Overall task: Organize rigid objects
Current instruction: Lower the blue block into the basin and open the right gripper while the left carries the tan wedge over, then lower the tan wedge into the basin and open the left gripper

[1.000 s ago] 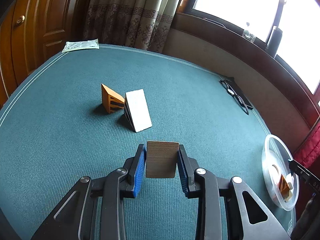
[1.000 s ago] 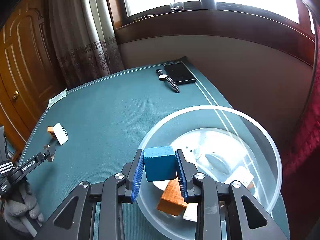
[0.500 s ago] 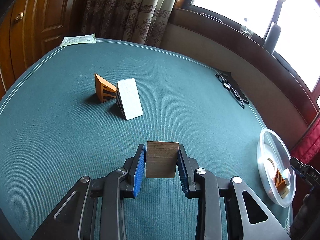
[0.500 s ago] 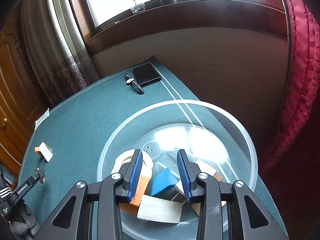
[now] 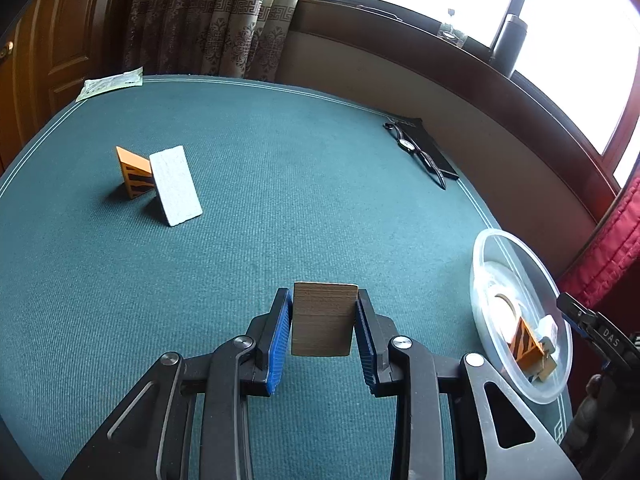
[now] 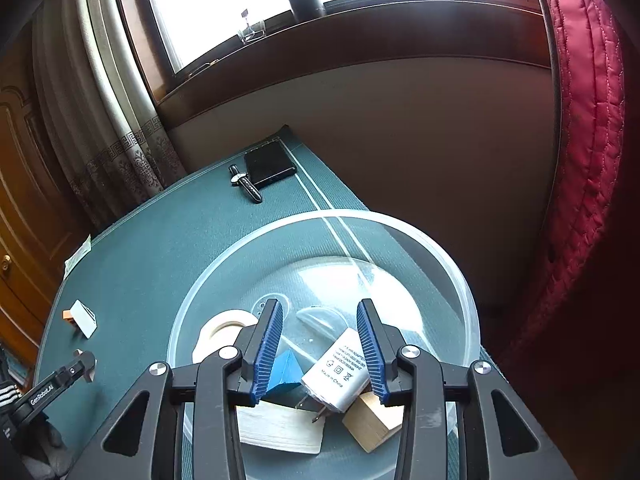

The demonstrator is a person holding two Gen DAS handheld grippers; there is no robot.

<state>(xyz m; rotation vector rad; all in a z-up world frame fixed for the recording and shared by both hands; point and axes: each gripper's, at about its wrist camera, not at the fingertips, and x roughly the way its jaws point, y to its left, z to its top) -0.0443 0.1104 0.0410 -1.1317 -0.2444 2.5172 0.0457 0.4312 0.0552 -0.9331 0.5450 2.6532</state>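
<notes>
My left gripper (image 5: 323, 316) is shut on a brown wooden block (image 5: 323, 320), held above the green felt table (image 5: 280, 200). Far left on the felt stand an orange wedge (image 5: 134, 172) and a white slab (image 5: 176, 186) leaning against it. The clear plastic bowl (image 5: 480, 264) sits at the right edge. In the right wrist view my right gripper (image 6: 320, 344) hangs over that bowl (image 6: 460, 280), its jaws opening, pads touching nothing. Below them lie the blue block (image 6: 286, 370), a white charger (image 6: 338, 372), a tape roll (image 6: 218, 326) and wooden pieces (image 6: 372, 420).
A black wallet (image 6: 268, 162) and a wristwatch (image 6: 244, 182) lie at the table's far corner. A paper packet (image 5: 110, 82) rests at the far left rim. A red quilted curtain (image 6: 580, 160) hangs right of the bowl. The other gripper's tip (image 6: 82, 364) shows at left.
The right gripper let the blue block drop into the bowl and its jaws spread wider. The left gripper carried the wooden block rightward, nearer the bowl.
</notes>
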